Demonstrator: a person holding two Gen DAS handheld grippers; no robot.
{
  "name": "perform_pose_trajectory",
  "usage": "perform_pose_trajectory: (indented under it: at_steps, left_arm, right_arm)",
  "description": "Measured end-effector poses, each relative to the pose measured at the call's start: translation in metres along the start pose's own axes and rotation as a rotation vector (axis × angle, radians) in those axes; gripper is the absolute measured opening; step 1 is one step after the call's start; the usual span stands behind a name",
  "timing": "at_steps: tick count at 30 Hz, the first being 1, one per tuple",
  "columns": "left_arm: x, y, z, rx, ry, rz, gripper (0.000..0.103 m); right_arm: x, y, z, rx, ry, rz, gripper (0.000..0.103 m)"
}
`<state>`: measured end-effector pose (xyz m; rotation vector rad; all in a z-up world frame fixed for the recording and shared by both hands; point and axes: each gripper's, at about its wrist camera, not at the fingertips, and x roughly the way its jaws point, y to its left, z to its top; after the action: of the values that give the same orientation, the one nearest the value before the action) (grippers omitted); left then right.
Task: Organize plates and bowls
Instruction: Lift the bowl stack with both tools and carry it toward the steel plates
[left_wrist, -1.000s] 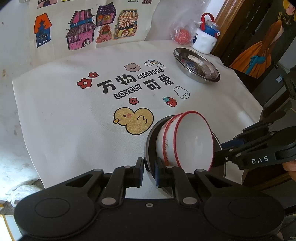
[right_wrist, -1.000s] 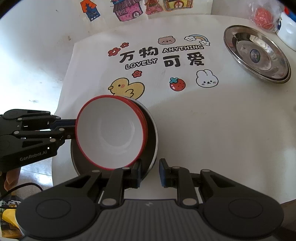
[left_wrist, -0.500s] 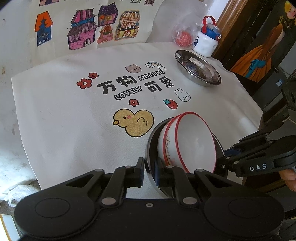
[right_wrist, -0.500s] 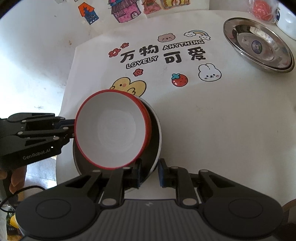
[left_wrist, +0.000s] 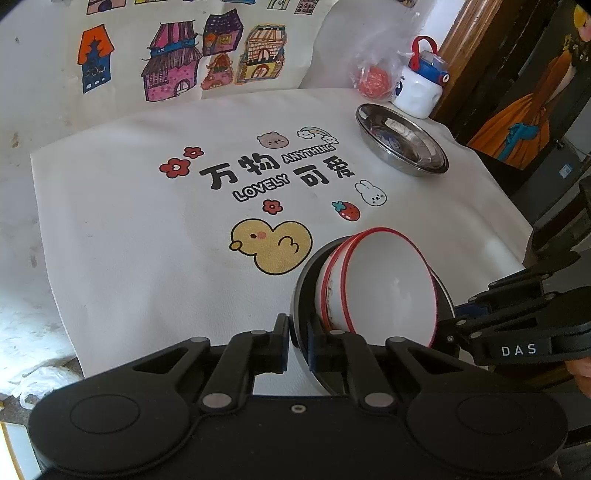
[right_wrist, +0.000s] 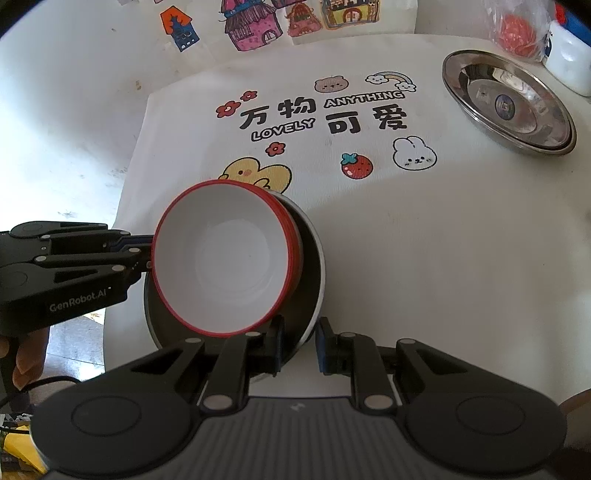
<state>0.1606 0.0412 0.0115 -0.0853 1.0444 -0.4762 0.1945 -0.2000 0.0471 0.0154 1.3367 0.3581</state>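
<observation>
Two stacked white bowls with red rims lean tilted on a dark plate that is held over the near edge of the table. My left gripper is shut on the plate's rim; in the right wrist view its tips meet the plate beside the bowls. My right gripper is shut on the opposite rim and reaches in from the right. Stacked steel plates sit at the far right of the table.
A white cloth with a yellow duck and printed lettering covers the table. A white bottle with a blue lid and a plastic bag holding something red stand behind the steel plates. Dark furniture is at the right.
Both grippers keep their hold on the plate. The plate and bowls have drifted only slightly, and the bowls stay tilted.
</observation>
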Motion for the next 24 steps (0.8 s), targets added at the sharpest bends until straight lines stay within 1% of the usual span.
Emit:
perform_pose_trajectory:
  at_steps: [7, 14, 24]
  left_arm:
    - [0.0003, 0.0009, -0.0005, -0.023, -0.004, -0.006, 0.009]
    - [0.0003, -0.0017, -0.0027, -0.003, -0.016, -0.002, 0.008]
    - [0.0008, -0.0006, -0.0055, -0.039, -0.035, -0.02, 0.007]
  right_arm:
    - [0.0001, -0.0014, -0.0002, -0.007, -0.003, 0.001, 0.02]
    - [-0.0002, -0.0013, -0.0002, -0.002, -0.007, 0.006, 0.02]
    - [-0.006, -0.0013, -0.0026, 0.019, -0.03, -0.006, 0.02]
